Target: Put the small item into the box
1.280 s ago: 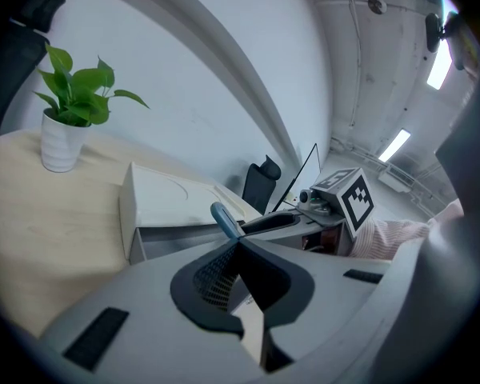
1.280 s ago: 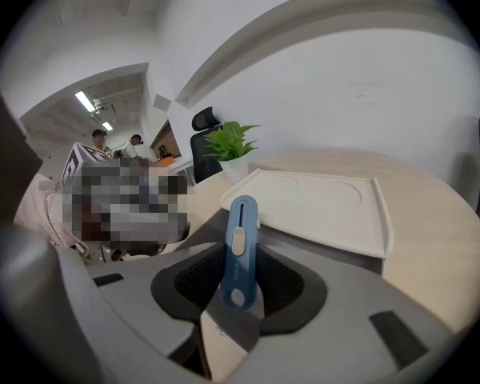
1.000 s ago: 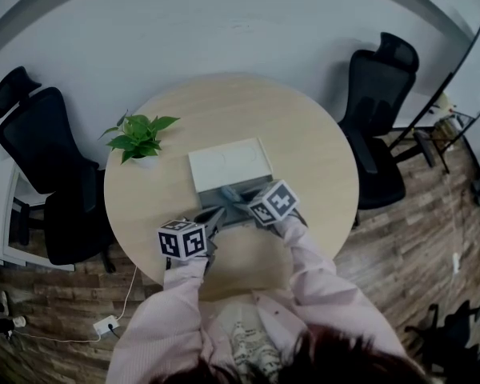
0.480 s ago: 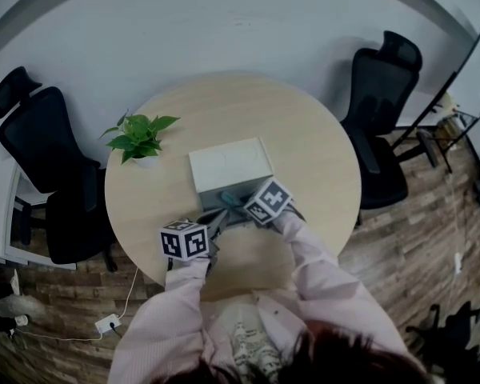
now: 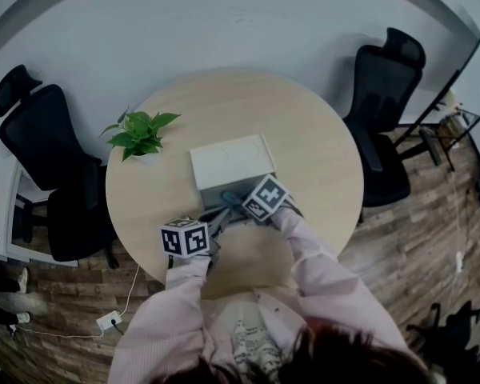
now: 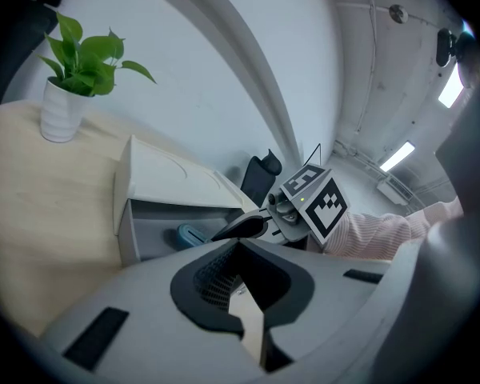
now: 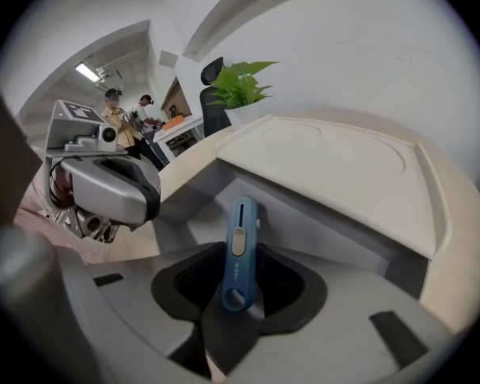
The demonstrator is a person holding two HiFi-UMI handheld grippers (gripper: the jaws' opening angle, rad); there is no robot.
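A blue utility knife (image 7: 238,254) stands upright between the pads of my right gripper (image 7: 237,302), which is shut on it. The knife's far end reaches into the open drawer (image 7: 196,214) of the white box (image 7: 336,166). In the head view the right gripper (image 5: 238,203) tilts down over the drawer (image 5: 218,195) at the near side of the box (image 5: 230,162). My left gripper (image 5: 217,219) rests by the drawer's front left corner. Its jaws (image 6: 244,294) stand slightly apart with nothing between them. From there the knife tip (image 6: 190,234) shows inside the drawer (image 6: 144,222).
The box sits mid-way on a round wooden table (image 5: 320,158). A potted plant (image 5: 140,134) stands at the table's left. Black office chairs (image 5: 44,150) (image 5: 380,102) flank the table. Two people stand far off in the right gripper view (image 7: 128,106).
My right gripper has sunk and tipped further down towards the drawer with the knife still in it. The left gripper has stayed where it was.
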